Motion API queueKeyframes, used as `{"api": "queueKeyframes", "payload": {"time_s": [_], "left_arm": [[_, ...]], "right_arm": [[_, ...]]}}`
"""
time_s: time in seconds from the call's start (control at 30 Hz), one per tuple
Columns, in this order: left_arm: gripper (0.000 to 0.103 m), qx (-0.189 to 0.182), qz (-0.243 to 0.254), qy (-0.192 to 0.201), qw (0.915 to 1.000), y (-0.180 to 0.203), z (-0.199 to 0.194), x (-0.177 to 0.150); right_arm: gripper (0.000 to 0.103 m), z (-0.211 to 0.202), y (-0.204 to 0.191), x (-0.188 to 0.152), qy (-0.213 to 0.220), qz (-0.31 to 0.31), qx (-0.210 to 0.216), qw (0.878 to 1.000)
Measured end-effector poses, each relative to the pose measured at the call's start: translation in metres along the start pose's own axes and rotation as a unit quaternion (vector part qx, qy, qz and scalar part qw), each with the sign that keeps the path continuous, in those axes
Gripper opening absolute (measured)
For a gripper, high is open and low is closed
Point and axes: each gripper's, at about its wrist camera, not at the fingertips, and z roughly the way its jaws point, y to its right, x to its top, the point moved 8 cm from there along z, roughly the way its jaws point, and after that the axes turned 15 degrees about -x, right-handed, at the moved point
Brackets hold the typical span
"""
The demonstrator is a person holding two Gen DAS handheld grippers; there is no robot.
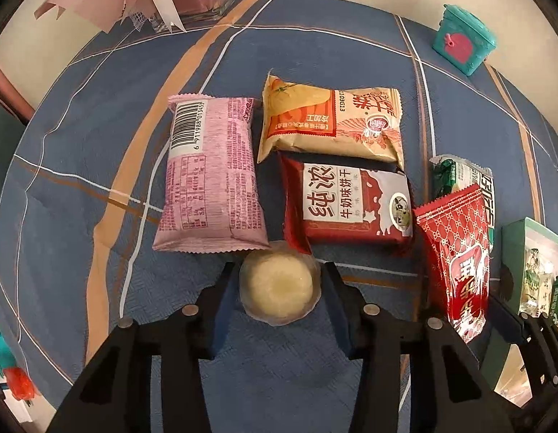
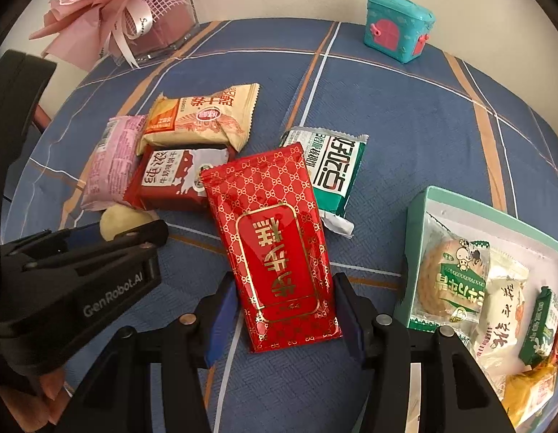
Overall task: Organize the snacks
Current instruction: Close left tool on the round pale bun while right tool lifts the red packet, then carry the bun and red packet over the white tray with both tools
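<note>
Mid-sort: 2 pickups in hand at once, the box only part filled.

Left gripper brackets the round pale pastry on the blue checked cloth, near edge of the snack pile. Fingers sit narrow, 1 each side, pads right at the wrapper; can't tell whether they actually press it. Pastry rests on the cloth just near of the pink packet and the dark red biscuit pack.

Right gripper straddles the near end of the red patterned pouch. Fingers at mid width, touching or just off the pouch edges; grip not confirmed either. Pouch lies tilted, far end over the green-and-white packet.

Green box sits at the right, several wrapped snacks already inside. Tan packet is farthest in the pile.

Next move, my read: close both fully, lift clear, carry right to the box. Pouch is long, so it likely needs angling to fit. Risk: slippery film, pastry squashes if over-squeezed.
</note>
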Motion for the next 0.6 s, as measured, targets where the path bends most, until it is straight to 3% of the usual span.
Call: {"api": "queueKeyframes", "payload": {"time_s": [0.37,0.6], "left_arm": [[0.048,-0.031,-0.036,0.006,0.9989,-0.003,-0.007,-0.012],[0.048,-0.043,-0.034,0.028,0.9981,-0.002,-0.032,-0.011]], "right_arm": [[0.050,-0.012,-0.001,0.003,-0.006,0.014,0.035,0.999],[0.049,-0.034,0.008,0.003,0.005,0.034,0.049,0.998]]}}
